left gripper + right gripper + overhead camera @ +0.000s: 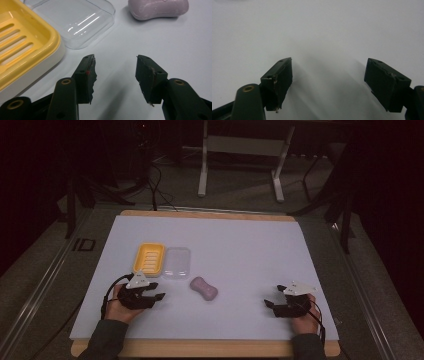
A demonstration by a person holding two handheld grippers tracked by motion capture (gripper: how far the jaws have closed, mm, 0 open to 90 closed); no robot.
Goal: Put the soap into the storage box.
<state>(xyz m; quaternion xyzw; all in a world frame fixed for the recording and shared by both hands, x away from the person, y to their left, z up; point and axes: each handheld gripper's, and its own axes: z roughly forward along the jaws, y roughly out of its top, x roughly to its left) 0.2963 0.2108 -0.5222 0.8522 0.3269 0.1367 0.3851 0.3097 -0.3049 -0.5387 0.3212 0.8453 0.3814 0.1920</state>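
The pink soap bar is lying flat on the white table, near the middle and a little to the left. Its long axis is running diagonally, from far-left to near-right. The left gripper is resting just left of the soap, pointing right toward it, its jaws standing apart with nothing between them. The yellow soap dish and the clear lid are sitting side by side just beyond, touching or nearly so. In the left gripper view the dish and soap are being cut off by the frame edges. The right gripper is lying well apart at the near right, jaws wide over bare table.
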